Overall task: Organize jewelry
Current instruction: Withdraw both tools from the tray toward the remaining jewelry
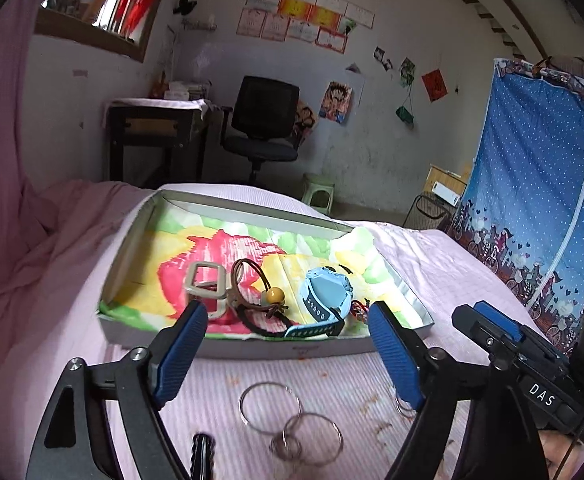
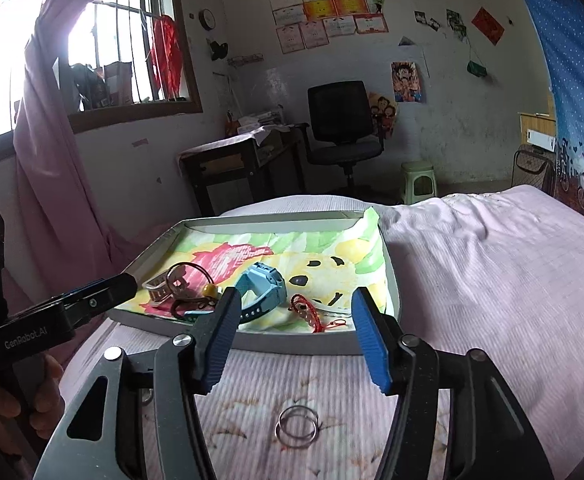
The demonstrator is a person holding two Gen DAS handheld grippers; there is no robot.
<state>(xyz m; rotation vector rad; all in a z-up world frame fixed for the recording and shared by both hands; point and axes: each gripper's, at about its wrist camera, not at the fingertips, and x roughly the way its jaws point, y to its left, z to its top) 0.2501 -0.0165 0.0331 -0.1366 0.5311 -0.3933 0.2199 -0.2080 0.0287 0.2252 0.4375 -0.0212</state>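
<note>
A shallow grey box [image 1: 252, 349] lined with a flowered cloth sits on the pink bed. In it lie a blue watch [image 1: 323, 300], a brown cord bracelet with a yellow bead [image 1: 276, 295], a pale square bangle [image 1: 206, 280] and a red string bracelet [image 2: 311, 312]. Silver rings [image 1: 288, 420] lie on the sheet in front of the box. My left gripper [image 1: 288, 320] is open and empty above these rings. My right gripper [image 2: 293, 308] is open and empty above another pair of silver rings [image 2: 295, 426]. The box also shows in the right wrist view [image 2: 292, 343].
The pink sheet [image 2: 491, 280] covers the bed to the right. A black office chair [image 1: 264, 120], a desk [image 1: 156, 128] and a green stool [image 1: 317, 196] stand beyond the bed. A blue dotted curtain [image 1: 539, 184] hangs at the right.
</note>
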